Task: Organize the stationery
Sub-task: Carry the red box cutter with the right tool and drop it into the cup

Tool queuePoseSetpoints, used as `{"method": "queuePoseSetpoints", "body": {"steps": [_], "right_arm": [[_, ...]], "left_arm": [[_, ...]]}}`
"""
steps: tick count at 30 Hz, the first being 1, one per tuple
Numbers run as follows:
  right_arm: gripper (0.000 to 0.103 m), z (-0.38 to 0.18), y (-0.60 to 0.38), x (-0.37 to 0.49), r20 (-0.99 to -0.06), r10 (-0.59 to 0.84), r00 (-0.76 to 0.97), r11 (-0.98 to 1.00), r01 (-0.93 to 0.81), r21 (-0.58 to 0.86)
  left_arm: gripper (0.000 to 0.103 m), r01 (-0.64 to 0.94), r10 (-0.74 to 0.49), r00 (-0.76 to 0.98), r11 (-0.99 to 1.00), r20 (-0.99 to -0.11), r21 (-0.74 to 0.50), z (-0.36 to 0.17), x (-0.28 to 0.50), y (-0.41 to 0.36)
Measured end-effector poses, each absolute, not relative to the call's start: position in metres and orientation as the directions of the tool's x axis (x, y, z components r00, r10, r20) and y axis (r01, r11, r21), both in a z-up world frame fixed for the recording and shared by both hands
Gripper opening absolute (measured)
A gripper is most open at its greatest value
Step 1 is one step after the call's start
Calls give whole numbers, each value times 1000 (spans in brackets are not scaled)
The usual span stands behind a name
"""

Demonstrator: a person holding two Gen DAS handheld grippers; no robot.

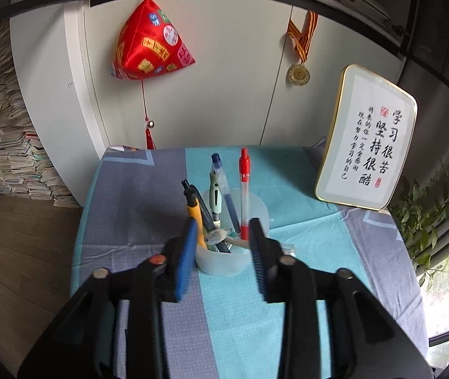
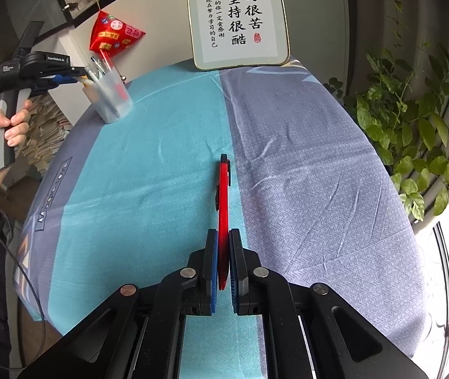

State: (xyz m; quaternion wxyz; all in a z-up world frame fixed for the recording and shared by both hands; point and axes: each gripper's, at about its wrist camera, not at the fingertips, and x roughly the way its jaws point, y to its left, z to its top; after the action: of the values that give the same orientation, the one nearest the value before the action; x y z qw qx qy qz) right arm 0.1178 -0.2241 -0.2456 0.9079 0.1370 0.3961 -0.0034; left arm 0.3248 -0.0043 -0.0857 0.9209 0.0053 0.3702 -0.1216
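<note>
Evidently, the dropping-in step is being finished on the left while a new item is held ready on the right. Toward the far left corner of the surface (image 2: 167, 132), a translucent cup (image 1: 224, 260) is seen standing upright, already filled with several pens: a yellow-and-black one (image 1: 192, 203), a blue one (image 1: 221, 186) and a red pen (image 1: 245, 186) among them, all leaning against the rim. The left gripper (image 1: 222, 230) is held just over the cup's near rim, its fingers (image 1: 186, 262) parted, with nothing pressed between the pads; whatever was carried is judged to have been let go into the cup. In the right wrist view the same gripper is seen gripped by a hand (image 2: 1, 135) at the cup's left side.

Further right, near the middle of the surface, where the teal stripe meets the grey, a red cutter (image 2: 223, 208) is clamped by its near end in the right gripper (image 2: 223, 237), whose fingers are clenched on it; its far end points toward the back edge. Whether it rests on the cloth or is lifted clear cannot be told.

Next, the left gripper would need to be drawn back from the cup, so that the cutter can be carried across to the far left corner, tipped upright over the opening and released among the pens.
</note>
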Motion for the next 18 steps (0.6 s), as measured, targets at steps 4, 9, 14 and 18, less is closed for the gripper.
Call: {"method": "queuePoseSetpoints", "body": {"steps": [4,9,14,18], "right_arm": [[6,-239,-222,125,-704,128,698,958,97,270],[6,-221,-216,135,-676,153,721,956,64,285],[6,-194,-212,149,-650,174,740,959,23,284],[6,-168,-204,159,-622,181,762,964,-10,267]], "left_arm": [[57,267,-256,744,961,-617,-77,-61,289,2],[70,311,-292,756,948,-586,-70,-60,248,15],[71,300,-275,755,952,-596,-60,-88,220,34],[71,290,-264,723,955,-638,-67,-120,209,45]]}}
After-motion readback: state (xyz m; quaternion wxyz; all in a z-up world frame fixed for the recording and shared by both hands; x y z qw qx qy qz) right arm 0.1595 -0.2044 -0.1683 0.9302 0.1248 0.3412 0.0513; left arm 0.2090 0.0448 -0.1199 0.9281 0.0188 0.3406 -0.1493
